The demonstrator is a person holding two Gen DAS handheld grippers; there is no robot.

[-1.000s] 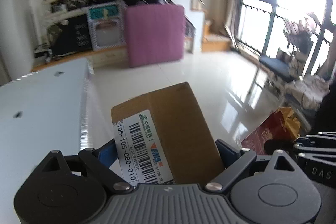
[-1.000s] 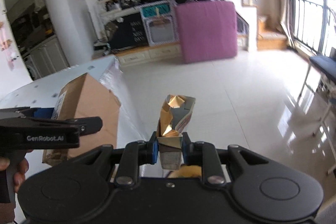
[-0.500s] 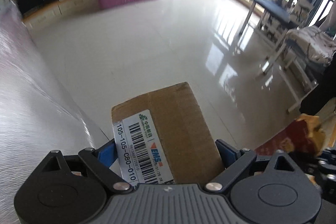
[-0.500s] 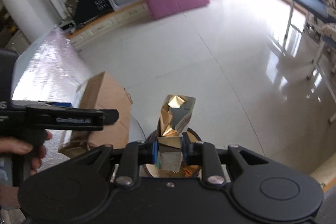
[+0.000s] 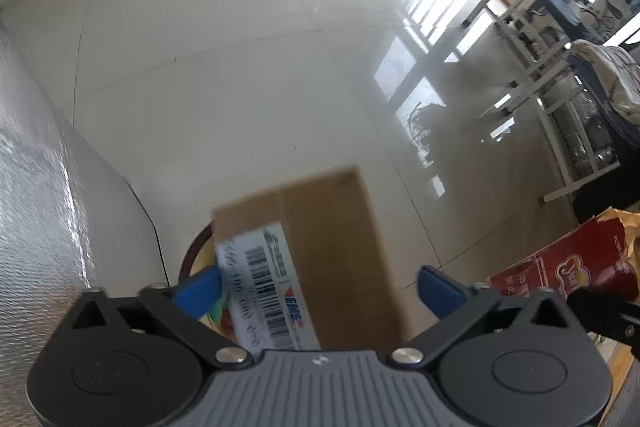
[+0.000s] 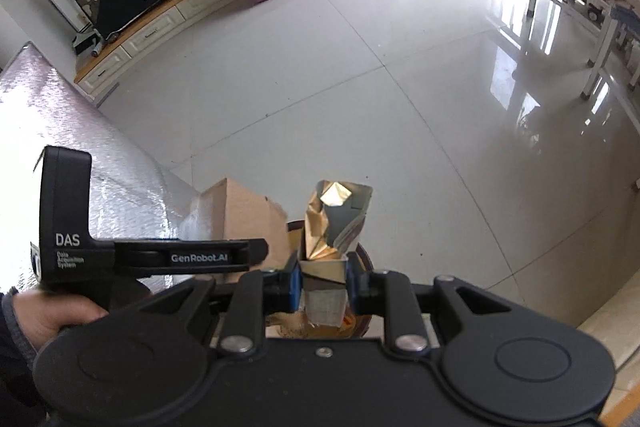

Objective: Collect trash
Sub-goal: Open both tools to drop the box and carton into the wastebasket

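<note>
**Left wrist and right wrist views: both claws above a round bin, box slack in the left, wrapper pinched in the right**

Left wrist view: the left claw (image 5: 320,287) stands spread wide, its jaws having just been opening. The cardboard box (image 5: 320,251) with a barcode label sits between the blue pads (image 5: 438,289); a gap shows beside the right pad, so the box is not clamped. The box is blurred. Directly below the claw, the dark rim of a round bin (image 5: 192,247) shows at the box's left edge, with coloured scraps inside. A silver foil-covered surface (image 5: 36,187) runs along the claw's left. To its right is a red crumpled packet (image 5: 560,267).

Right wrist view: the right claw (image 6: 320,277) is pressed narrowly on a crumpled gold-and-grey wrapper (image 6: 334,219), which stands up ahead of the pads. Beneath the claw the bin's rim (image 6: 362,255) is partly visible. To the claw's left, a hand (image 6: 52,315) grips the left claw's handle, with the box ahead of it. Glossy tiled floor (image 6: 360,87) lies beyond.
</note>
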